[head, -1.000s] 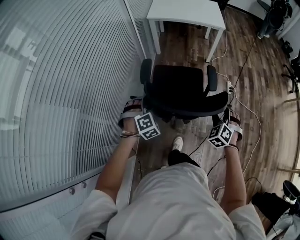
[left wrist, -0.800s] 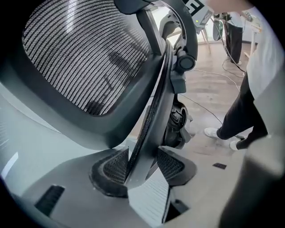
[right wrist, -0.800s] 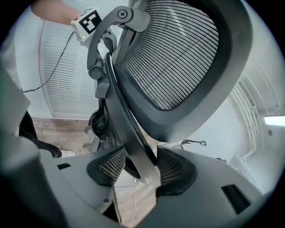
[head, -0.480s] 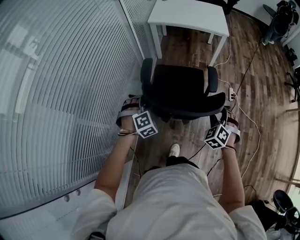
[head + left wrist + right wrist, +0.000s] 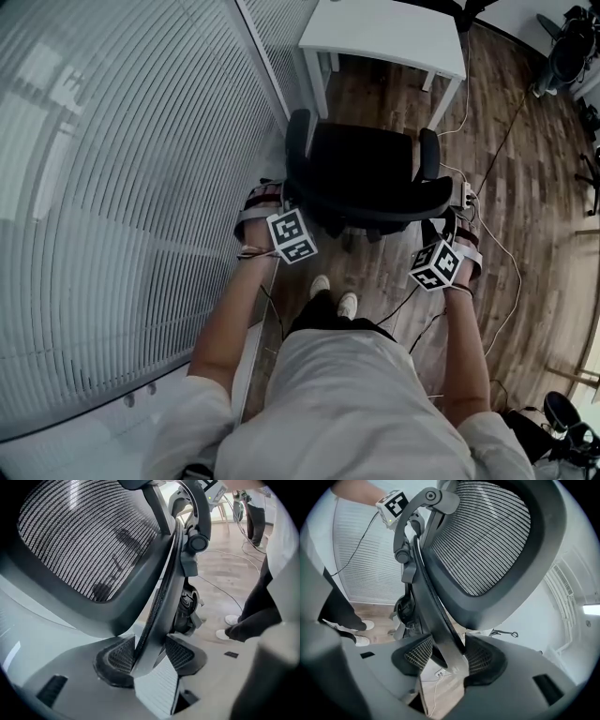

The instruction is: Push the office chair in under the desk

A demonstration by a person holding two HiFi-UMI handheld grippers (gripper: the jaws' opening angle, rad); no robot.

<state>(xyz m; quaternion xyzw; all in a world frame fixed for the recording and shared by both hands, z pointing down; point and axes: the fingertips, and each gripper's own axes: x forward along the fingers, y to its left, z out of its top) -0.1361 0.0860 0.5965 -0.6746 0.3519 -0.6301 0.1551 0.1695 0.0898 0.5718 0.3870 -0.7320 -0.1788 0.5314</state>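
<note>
**Office chair (image 5: 366, 169) held at both sides of its back, just short of the white surface (image 5: 384, 33)**

A wooden floor (image 5: 534, 216) fills the right of the head view, and a wall of pale slatted blinds (image 5: 122, 169) fills the left. A person (image 5: 347, 403) in a light top stands at the bottom of that view with both arms reaching forward. The black office chair stands on the floor close beside the blinds, its back toward the person. Its seat faces the surface and stops just short of the near edge, not yet under it.

The left gripper (image 5: 281, 195) meets the left edge of the mesh backrest (image 5: 89, 536), and the right gripper (image 5: 448, 222) meets the right edge. In the left gripper view the backrest's dark rim runs down between the fingers (image 5: 119, 656). The rim fills the gap, so the widely spread fingers are clamped on it. The right gripper view shows the same hold from the other side, with its fingers (image 5: 483, 658) set wide and pressed to the rim. The left gripper's marker cube (image 5: 393, 504) shows beyond the chair frame there.

White cables (image 5: 497, 234) trail across the boards to the right of the chair. A power strip (image 5: 466, 194) lies near the right armrest. Two white shoes (image 5: 322, 286) stand on the floor between the grippers.
</note>
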